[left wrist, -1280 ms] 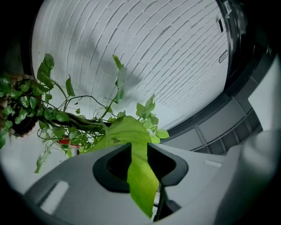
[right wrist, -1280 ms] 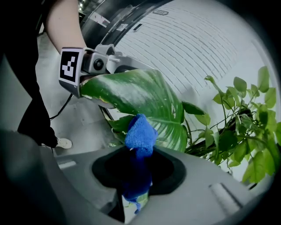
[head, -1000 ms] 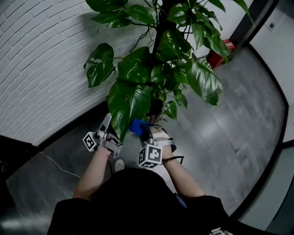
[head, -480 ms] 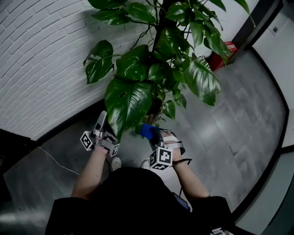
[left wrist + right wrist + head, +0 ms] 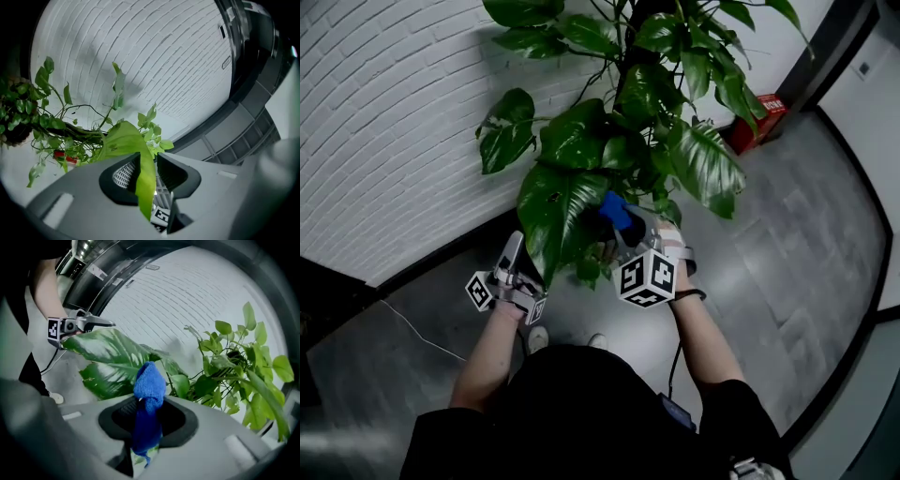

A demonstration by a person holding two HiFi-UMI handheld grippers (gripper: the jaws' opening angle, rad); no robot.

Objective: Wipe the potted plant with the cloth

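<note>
Blue cloth point(image 5: 149, 380) sits pinched between the jaws of my right hand-held gripper point(image 5: 622, 225). That gripper has climbed from under the big leaf point(image 5: 558, 211) to its right edge, higher up against the potted plant point(image 5: 647, 94). My left hand-held gripper point(image 5: 514, 248) has barely shifted, and its jaws stay closed on that leaf's tip, holding it out. Beyond are the white brick wall point(image 5: 384, 122) and the grey floor point(image 5: 769, 244).
</note>
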